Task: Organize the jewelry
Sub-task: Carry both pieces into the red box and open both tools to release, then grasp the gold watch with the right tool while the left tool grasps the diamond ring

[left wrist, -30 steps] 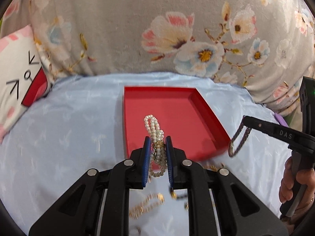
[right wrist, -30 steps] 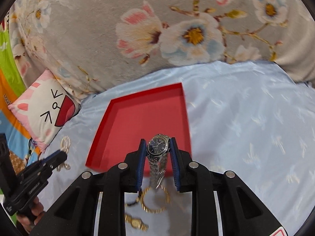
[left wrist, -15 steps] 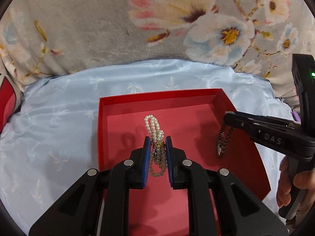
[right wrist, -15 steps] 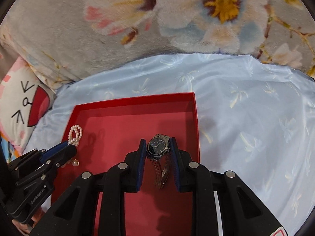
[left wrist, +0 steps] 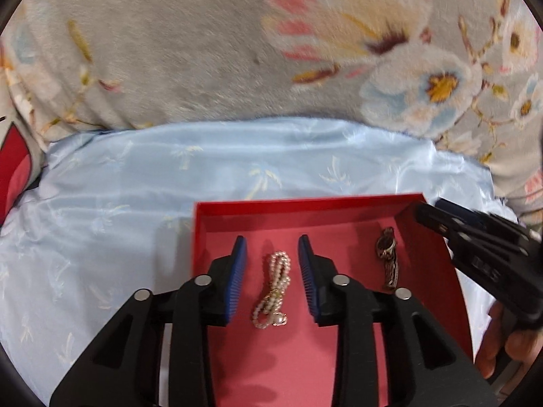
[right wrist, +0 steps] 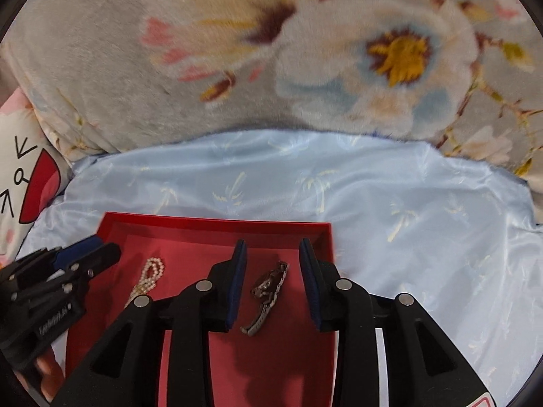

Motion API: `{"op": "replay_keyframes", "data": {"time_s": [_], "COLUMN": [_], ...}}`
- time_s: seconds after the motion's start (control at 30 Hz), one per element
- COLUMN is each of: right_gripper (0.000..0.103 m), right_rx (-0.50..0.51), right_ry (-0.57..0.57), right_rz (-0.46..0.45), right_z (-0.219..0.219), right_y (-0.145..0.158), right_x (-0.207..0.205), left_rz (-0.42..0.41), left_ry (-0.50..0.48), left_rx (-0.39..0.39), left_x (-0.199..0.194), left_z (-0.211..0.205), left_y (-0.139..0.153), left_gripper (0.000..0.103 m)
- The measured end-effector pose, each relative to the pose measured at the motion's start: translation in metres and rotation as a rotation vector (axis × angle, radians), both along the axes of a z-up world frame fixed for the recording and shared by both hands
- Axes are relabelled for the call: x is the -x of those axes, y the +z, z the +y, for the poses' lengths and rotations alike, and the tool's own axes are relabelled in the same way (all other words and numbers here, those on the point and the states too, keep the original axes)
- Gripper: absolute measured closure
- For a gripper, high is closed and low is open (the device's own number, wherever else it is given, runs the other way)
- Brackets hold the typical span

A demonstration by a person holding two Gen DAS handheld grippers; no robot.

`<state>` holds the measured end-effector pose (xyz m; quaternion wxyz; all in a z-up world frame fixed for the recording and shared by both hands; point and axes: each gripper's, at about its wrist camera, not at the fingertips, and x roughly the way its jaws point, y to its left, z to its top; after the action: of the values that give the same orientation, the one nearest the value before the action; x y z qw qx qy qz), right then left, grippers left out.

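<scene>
A shallow red tray (left wrist: 305,205) (right wrist: 217,222) lies on pale blue satin cloth. In the left wrist view a pearl bracelet (left wrist: 274,288) rests on the tray floor between the spread blue pads of my left gripper (left wrist: 273,249), whose jaws are opening and no longer touch it. In the right wrist view a silver wristwatch (right wrist: 266,293) lies on the tray floor between the jaws of my right gripper (right wrist: 273,252), also opening and clear of it. The watch (left wrist: 387,257) and right gripper (left wrist: 475,237) show at the left view's right side; the pearls (right wrist: 147,279) and left gripper (right wrist: 68,264) at the right view's left.
A grey floral plush blanket (left wrist: 237,51) (right wrist: 271,51) rises behind the cloth. A white cartoon cushion (right wrist: 20,176) sits at the far left. A hand (left wrist: 502,339) holds the right gripper's handle by the tray's right wall.
Both grippers moved forward over the tray and lowered. Both then opened: the pearls dropped from the left jaws and the watch from the right onto the tray floor.
</scene>
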<state>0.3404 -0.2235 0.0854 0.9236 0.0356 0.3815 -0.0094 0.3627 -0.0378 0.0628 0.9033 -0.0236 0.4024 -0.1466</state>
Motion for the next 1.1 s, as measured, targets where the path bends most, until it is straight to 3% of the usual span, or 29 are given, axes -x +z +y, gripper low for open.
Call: {"op": "replay_keyframes", "data": {"time_s": [0.1,0.27,0.4,0.67,0.87,1.1], "right_gripper": [0.064,0.056,0.055,0.055,0.055,0.055], "right_rx": [-0.029,-0.105,-0.165,-0.168,-0.179,-0.113], "right_ry": [0.012,0.039,0.045,-0.007,0.028,0.158], "right_rz": [-0.057,-0.113,-0.104,-0.025,0.015,0.013], "right_z": [-0.001,-0.001,-0.001,0.01,0.025,0.055], "right_y": [0.013,0.018,0.007,-0.039,-0.066,-0.075], "right_x": [0.037,0.126,0.193,0.293,0.317,0.289], "left_rz": [-0.04,-0.092,-0.082,-0.029,-0.001,-0.02], "left_ry": [0.026,0.046,0.047,0.054,0.068,0.072], "left_rx": [0.034,0.032,0.02,0.006,-0.015,-0.01], "left_x": [0.023,0.087,0.141,0.237,0.279,0.288], "left_z": [0.019,0.05,0.067,0.076,0.07,0.071], "left_y": [0.014,0.023,0.012,-0.034,-0.066,-0.066], "left_gripper": [0.055,0.052,0.052,0.052,0.052,0.044]}}
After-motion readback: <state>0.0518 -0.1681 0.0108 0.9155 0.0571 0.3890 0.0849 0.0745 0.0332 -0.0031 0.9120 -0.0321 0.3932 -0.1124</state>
